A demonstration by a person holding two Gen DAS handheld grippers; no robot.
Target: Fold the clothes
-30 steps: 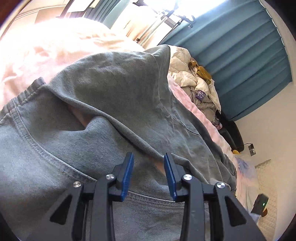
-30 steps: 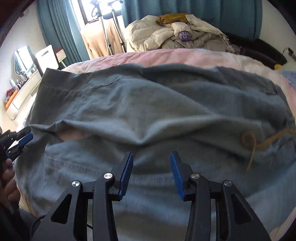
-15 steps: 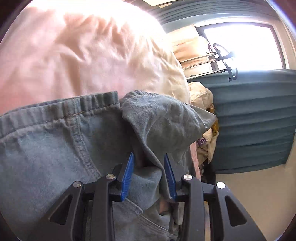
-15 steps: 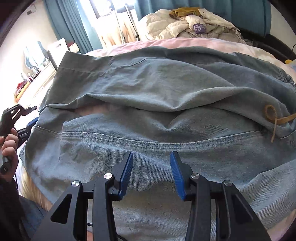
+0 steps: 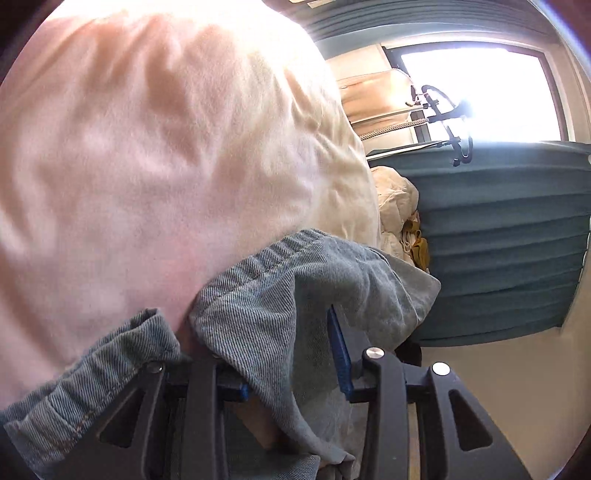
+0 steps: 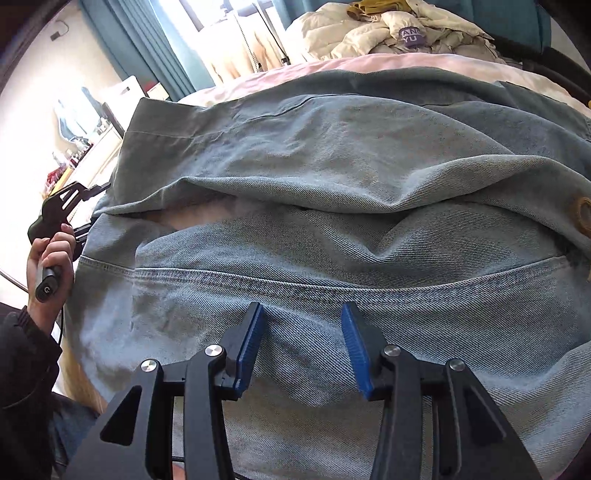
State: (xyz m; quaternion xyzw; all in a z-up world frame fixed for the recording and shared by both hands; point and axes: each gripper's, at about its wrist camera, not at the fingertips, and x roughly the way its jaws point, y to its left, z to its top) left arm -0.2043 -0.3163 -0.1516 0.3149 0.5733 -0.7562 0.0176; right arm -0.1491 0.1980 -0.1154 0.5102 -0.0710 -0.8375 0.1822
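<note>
A light blue denim garment (image 6: 332, 177) lies spread and rumpled across a pink bed sheet (image 6: 369, 62), with a stitched seam running across near me. My right gripper (image 6: 302, 308) hovers just above that seam, open, nothing between its blue pads. In the left wrist view a folded corner of the denim (image 5: 280, 295) drapes between the fingers of my left gripper (image 5: 291, 317) and hides the left finger. Its jaws stand apart and do not pinch the cloth. The right wrist view shows a hand holding the left gripper (image 6: 94, 210) at the garment's left edge.
A heap of cream bedding and clothes (image 6: 388, 33) sits at the far end of the bed. Teal curtains (image 5: 498, 240) and a clothes rack (image 5: 443, 110) stand by the bright window. A brown cord loop (image 6: 583, 218) lies on the denim's right side.
My left gripper slid to the garment's left corner and rolled; a denim fold now lies between its jaws. My right gripper sank closer to the seam.
</note>
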